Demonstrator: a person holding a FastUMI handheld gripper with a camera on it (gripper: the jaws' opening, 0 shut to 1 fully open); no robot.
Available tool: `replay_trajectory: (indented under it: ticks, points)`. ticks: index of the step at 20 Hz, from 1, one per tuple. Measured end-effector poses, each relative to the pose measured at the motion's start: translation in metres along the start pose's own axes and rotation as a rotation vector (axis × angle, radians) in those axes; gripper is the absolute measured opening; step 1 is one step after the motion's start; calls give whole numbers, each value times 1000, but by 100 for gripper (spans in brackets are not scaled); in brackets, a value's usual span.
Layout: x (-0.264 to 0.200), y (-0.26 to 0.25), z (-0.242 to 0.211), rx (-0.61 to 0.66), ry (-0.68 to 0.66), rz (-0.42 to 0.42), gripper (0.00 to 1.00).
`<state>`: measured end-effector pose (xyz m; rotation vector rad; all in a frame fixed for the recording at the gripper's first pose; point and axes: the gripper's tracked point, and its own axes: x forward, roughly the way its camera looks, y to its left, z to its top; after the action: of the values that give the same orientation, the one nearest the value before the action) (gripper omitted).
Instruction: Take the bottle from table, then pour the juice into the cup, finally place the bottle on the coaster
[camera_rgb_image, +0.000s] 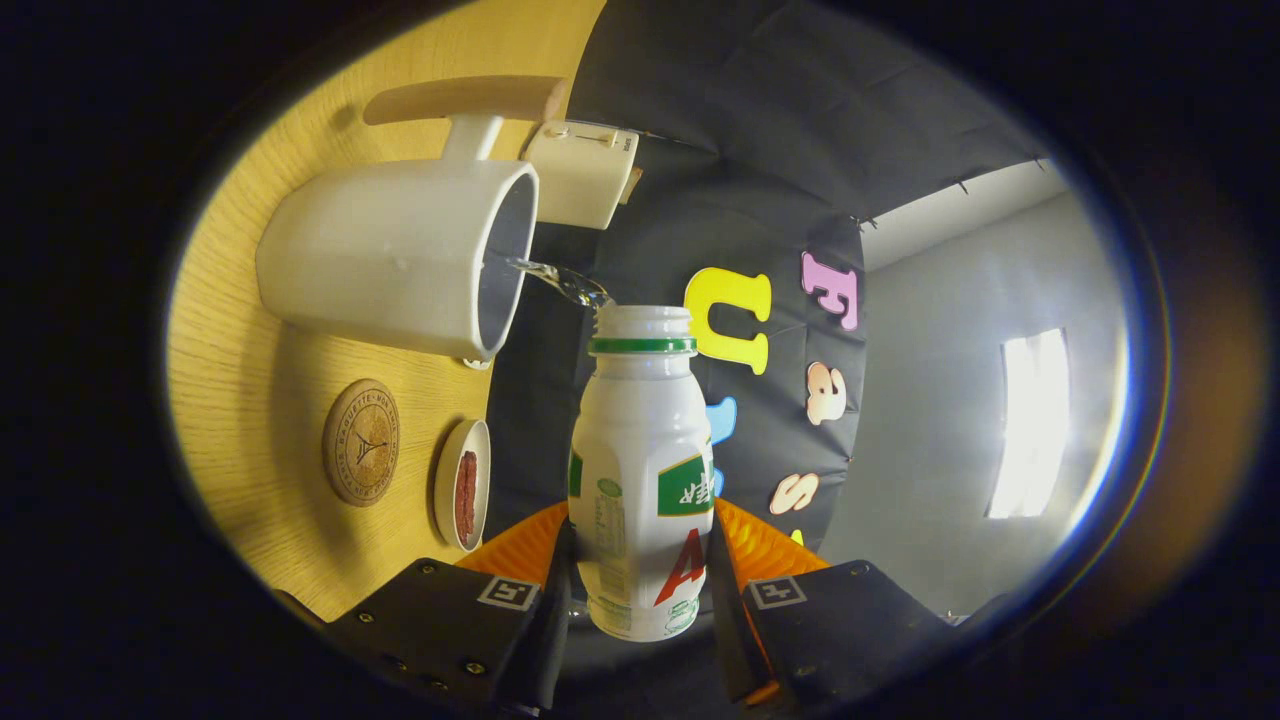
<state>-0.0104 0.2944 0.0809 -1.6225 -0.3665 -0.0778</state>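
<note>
One wooden table (300, 150). One white ceramic cup (390, 255), clear liquid streaming into its mouth. One white plastic bottle with a green neck ring (640, 470), clamped between both fingers of the gripper (640, 590). One round cork coaster (361, 441) beside one small white dish (463, 484).

Bottle (640, 470) between gripper (640, 585) fingers, mouth at mug (400, 262) rim; coaster (361, 442) and small dish (463, 484) beside mug on table (240, 360).
</note>
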Motion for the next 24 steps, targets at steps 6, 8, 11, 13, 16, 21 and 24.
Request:
replay_trajectory:
  ticks: [6, 8, 11, 13, 16, 21, 24]
  points:
    - [-2, 6, -3, -16, 4, 14, 61]
    - [-2, 6, -3, -19, 4, 17, 61]
    - [-2, 7, -3, -28, 4, 17, 61]
    - [-1, 5, -3, -29, 3, 13, 61]
    - [-2, 3, -2, -41, -2, 7, 61]
    - [-1, 2, -1, -52, -6, 1, 61]
    - [-1, 1, -2, -62, -7, -2, 61]
